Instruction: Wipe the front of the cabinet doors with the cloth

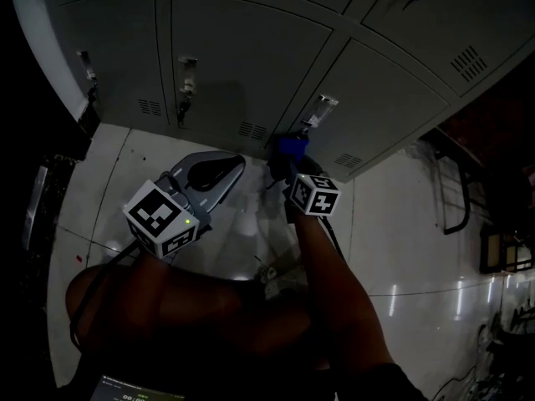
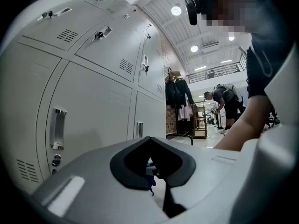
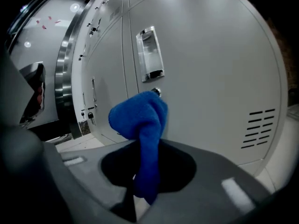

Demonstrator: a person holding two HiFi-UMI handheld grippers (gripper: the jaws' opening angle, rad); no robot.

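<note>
Only the right gripper view shows the right gripper [image 3: 145, 169] clamped on the cloth [image 3: 142, 115]; the head view shows merely a blue patch near the cabinet door [image 1: 376, 107]. The cloth is blue, bunched and fleecy. Its long axis runs from the jaws toward the door, and its head lies just below the recessed handle [image 3: 150, 55]. The left gripper [image 2: 149, 141] has its jaws closed together, holding nothing

Right gripper [image 1: 284, 167] jaws pinch the cloth [image 3: 142, 120]; left gripper [image 1: 234, 166] jaws together.
</note>
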